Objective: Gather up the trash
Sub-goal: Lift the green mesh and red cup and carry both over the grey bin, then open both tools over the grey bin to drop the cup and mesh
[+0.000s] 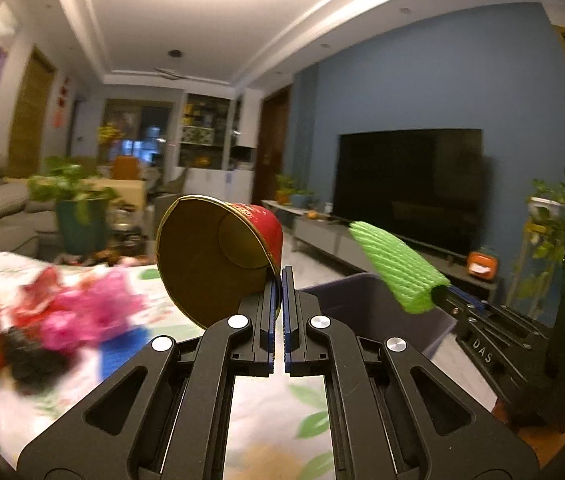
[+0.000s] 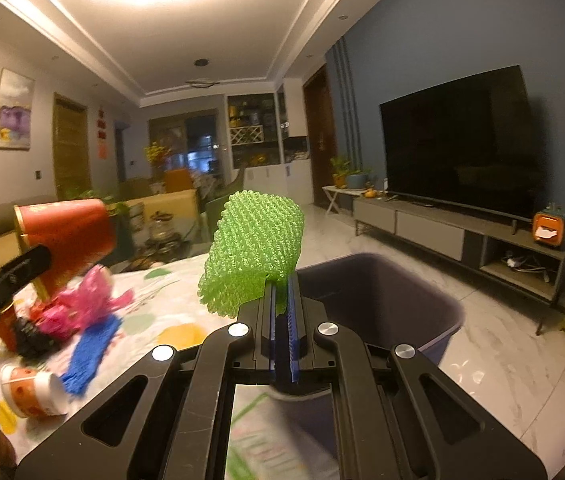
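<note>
Two grippers each carry a piece of trash above the table edge. Nearest in the left wrist view, the left gripper (image 1: pixel 282 276) has its jaws pressed nearly together on the rim of a red paper cup (image 1: pixel 222 256), which tilts up and to the left with its gold-lined mouth facing the camera. In the right wrist view the right gripper (image 2: pixel 281 284) pinches the lower edge of a green foam net (image 2: pixel 256 252), which stands up from the jaws and leans left.

Just past both sets of jaws sits the dark trash bin (image 2: pixel 378 296), open-mouthed on the floor beside the table (image 2: pixel 170 308). It lies ahead and slightly right of the right gripper, and further right of the left one, so the right hand looks nearer to the drop; the net probably goes in first, with the cup needing a longer swing rightward.

On the table further left, more trash waits: a pink wrapper (image 2: pixel 90 300), a blue foam net (image 2: pixel 92 352), a small toppled cup (image 2: pixel 34 392) and something dark.

Beyond, a television (image 2: pixel 458 140) hangs on the blue wall.
</note>
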`<state>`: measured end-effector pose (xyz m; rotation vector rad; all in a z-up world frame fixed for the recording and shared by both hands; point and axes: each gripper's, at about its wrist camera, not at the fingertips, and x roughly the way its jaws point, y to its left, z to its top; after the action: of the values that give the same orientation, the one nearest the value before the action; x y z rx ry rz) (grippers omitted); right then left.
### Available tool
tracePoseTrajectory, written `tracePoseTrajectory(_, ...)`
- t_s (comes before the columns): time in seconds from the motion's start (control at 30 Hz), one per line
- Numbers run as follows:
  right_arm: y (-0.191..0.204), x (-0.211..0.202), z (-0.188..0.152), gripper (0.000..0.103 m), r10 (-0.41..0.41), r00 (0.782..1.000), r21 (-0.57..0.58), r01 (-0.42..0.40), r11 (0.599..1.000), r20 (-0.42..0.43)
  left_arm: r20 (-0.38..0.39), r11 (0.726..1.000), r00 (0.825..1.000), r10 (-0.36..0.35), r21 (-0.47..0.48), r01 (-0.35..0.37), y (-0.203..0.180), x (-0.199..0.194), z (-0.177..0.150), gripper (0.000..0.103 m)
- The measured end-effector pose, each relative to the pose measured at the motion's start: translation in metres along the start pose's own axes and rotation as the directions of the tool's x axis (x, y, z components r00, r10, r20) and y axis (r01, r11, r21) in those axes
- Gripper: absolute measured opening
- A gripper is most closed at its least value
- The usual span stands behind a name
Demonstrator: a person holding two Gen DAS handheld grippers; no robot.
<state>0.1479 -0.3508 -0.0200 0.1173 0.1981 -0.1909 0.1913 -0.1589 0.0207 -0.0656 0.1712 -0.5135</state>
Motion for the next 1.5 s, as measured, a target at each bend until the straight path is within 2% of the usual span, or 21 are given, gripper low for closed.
tracePoseTrajectory(0.13, -0.025, 0.003, 0.003, 0.006, -0.043, 0.999, 0.020, 0.042, 0.999, 0.006, -0.024, 0.997, 0.997, -0.074, 0.022, 0.075, -0.029, 0.034, -0.004, 0.002)
tracePoseTrajectory(0.33, -0.050, 0.013, 0.001, 0.006, -0.074, 0.997, 0.046, 0.075, 0.996, -0.005, -0.079, 0.989, 0.986, -0.144, 0.021, 0.147, -0.056, 0.079, -0.015, 0.002)
tracePoseTrajectory(0.77, -0.051, 0.030, 0.002, 0.006, -0.074, 0.997, 0.063, 0.074, 0.995, -0.002, -0.134, 0.980, 0.971, -0.196, 0.018, 0.200, -0.058, 0.124, -0.028, 0.002)
tracePoseTrajectory(1.17, -0.053, 0.042, 0.002, 0.006, -0.065, 0.998, 0.074, 0.065, 0.995, -0.005, -0.168, 0.978, 0.965, -0.201, 0.023, 0.208, -0.061, 0.137, -0.032, 0.004)
tracePoseTrajectory(1.27, -0.054, 0.045, 0.002, 0.006, -0.060, 0.998, 0.080, 0.061, 0.995, -0.019, -0.172, 0.980, 0.967, -0.190, 0.022, 0.196, -0.058, 0.138, -0.033, 0.017)
tracePoseTrajectory(1.3, -0.054, 0.046, 0.001, 0.008, -0.057, 0.998, 0.080, 0.059, 0.995, -0.023, -0.167, 0.983, 0.970, -0.178, 0.019, 0.184, -0.055, 0.138, -0.034, 0.026)
tracePoseTrajectory(1.43, -0.055, 0.048, 0.003, 0.024, -0.060, 0.998, 0.082, 0.062, 0.995, -0.021, -0.150, 0.988, 0.977, -0.154, -0.012, 0.153, -0.046, 0.132, -0.032, 0.050)
tracePoseTrajectory(1.5, -0.053, 0.048, 0.001, 0.029, -0.062, 0.998, 0.083, 0.063, 0.995, -0.024, -0.137, 0.991, 0.982, -0.133, -0.021, 0.131, -0.042, 0.126, -0.031, 0.056)
